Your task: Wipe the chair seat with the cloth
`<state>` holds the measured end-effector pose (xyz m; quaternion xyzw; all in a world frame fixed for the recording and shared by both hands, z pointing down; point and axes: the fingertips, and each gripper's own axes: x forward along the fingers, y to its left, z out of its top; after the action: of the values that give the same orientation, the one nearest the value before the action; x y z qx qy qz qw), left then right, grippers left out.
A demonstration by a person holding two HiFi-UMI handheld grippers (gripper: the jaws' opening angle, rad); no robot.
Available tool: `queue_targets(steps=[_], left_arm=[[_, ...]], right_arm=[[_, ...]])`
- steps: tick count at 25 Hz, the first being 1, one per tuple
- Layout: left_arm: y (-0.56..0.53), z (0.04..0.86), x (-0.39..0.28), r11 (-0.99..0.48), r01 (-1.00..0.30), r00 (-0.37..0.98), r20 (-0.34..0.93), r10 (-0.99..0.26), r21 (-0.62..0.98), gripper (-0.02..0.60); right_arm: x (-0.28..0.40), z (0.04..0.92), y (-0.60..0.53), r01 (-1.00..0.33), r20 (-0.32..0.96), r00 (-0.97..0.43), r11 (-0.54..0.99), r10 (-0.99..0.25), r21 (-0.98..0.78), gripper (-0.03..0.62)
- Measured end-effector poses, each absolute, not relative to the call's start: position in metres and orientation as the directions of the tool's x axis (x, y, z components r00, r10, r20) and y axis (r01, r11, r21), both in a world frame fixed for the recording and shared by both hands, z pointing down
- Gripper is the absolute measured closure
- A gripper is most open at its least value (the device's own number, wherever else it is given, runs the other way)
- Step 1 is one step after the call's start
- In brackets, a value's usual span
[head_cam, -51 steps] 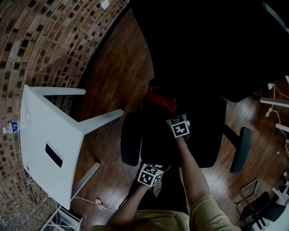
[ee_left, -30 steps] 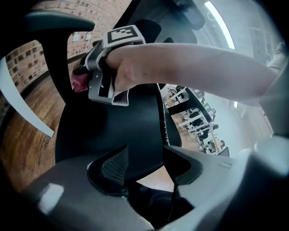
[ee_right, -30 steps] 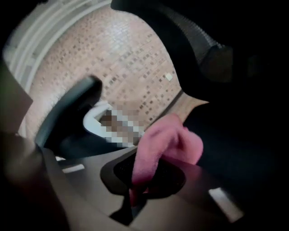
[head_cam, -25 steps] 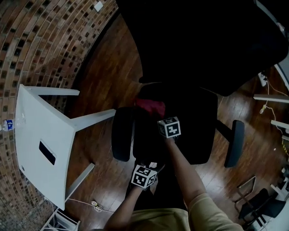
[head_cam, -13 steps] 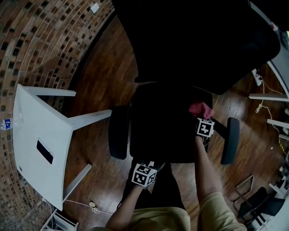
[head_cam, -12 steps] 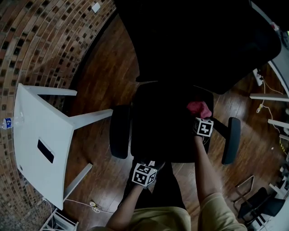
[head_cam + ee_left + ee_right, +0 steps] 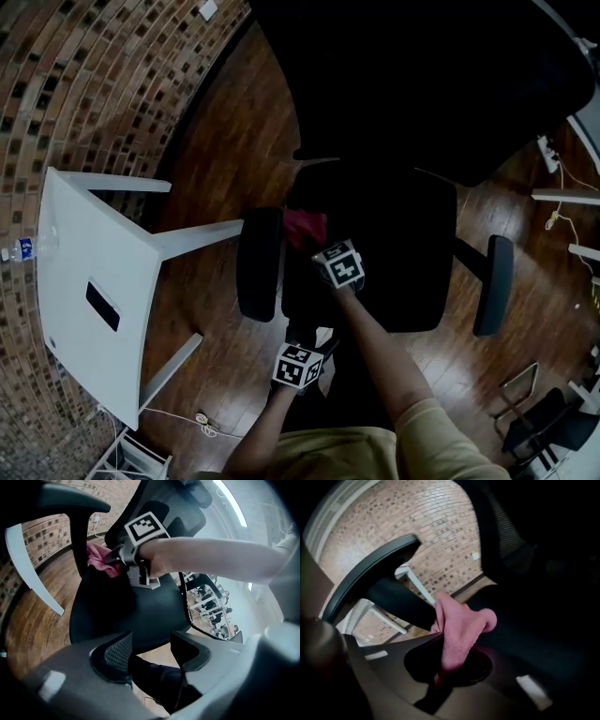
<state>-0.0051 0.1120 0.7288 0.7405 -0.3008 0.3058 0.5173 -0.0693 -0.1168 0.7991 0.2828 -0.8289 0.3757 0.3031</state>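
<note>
The broad black chair seat (image 7: pixel 384 253) carries the pink cloth (image 7: pixel 305 227) at its left edge, just beside the armrest (image 7: pixel 260 264). Soft, light and bunched, the cloth should drag easily and is best pinched by a gathered fold, as the right tongs (image 7: pixel 449 665) clench it now; the left tongs (image 7: pixel 151 644) hang released, empty, near the seat's front edge.

Sleeve (image 7: pixel 427 433): tan, short. Left gripper (image 7: pixel 152 651): grey shell, black jaws, one pad mesh-textured. Right gripper (image 7: pixel 443 667): dark grey shell. Each carries a white cube (image 7: pixel 298 366) printed with black square markers.
</note>
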Motion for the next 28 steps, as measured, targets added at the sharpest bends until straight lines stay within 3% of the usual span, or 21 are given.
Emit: queue_targets(steps=[3,7,9,12,14,16,19,21,23,25,28], left_arm=[[0.114,0.730,-0.004,-0.277,-0.758,0.638,0.759,-0.128,0.590,0.339],[0.120,0.731,0.015,-0.294,-0.733,0.662,0.742,-0.103,0.614,0.339],[0.122,0.731,0.025,-0.299,-0.718,0.678,0.730,-0.093,0.629,0.339],[0.124,0.732,0.033,-0.319,-0.705,0.686,0.724,-0.078,0.634,0.339],[0.125,0.732,0.033,-0.329,-0.706,0.682,0.728,-0.073,0.628,0.339],[0.125,0.734,0.026,-0.340,-0.715,0.667,0.741,-0.072,0.611,0.339],[0.128,0.742,0.014,-0.352,-0.734,0.637,0.769,-0.059,0.581,0.339],[0.133,0.744,0.012,-0.347,-0.738,0.630,0.775,-0.049,0.579,0.339],[0.132,0.743,0.007,-0.352,-0.744,0.623,0.781,-0.054,0.569,0.339],[0.131,0.745,-0.003,-0.343,-0.758,0.607,0.793,-0.060,0.554,0.339],[0.140,0.748,-0.010,-0.322,-0.772,0.590,0.807,-0.042,0.547,0.339]], right_arm=[[0.048,0.821,-0.112,-0.865,0.843,-0.433,0.410,-0.319,-0.289,0.582],[0.244,0.820,-0.093,-0.999,0.919,-0.040,0.025,-0.393,-0.033,0.582],[0.292,0.808,-0.091,-0.995,0.915,0.098,-0.042,-0.391,0.089,0.582],[0.297,0.806,-0.091,-0.987,0.905,0.162,-0.074,-0.393,0.144,0.582],[0.264,0.808,-0.094,-0.998,0.910,0.066,-0.038,-0.408,0.056,0.582],[0.184,0.803,-0.101,-0.980,0.891,-0.199,0.059,-0.408,-0.192,0.580],[0.027,0.779,-0.108,-0.811,0.745,-0.583,0.289,-0.324,-0.509,0.580],[-0.057,0.764,-0.100,-0.663,0.631,-0.743,0.379,-0.226,-0.646,0.580],[-0.103,0.770,-0.084,-0.599,0.627,-0.771,0.464,-0.114,-0.653,0.580],[-0.110,0.784,-0.075,-0.601,0.702,-0.709,0.573,-0.059,-0.558,0.580],[-0.038,0.812,-0.074,-0.722,0.846,-0.521,0.587,-0.115,-0.365,0.580]])
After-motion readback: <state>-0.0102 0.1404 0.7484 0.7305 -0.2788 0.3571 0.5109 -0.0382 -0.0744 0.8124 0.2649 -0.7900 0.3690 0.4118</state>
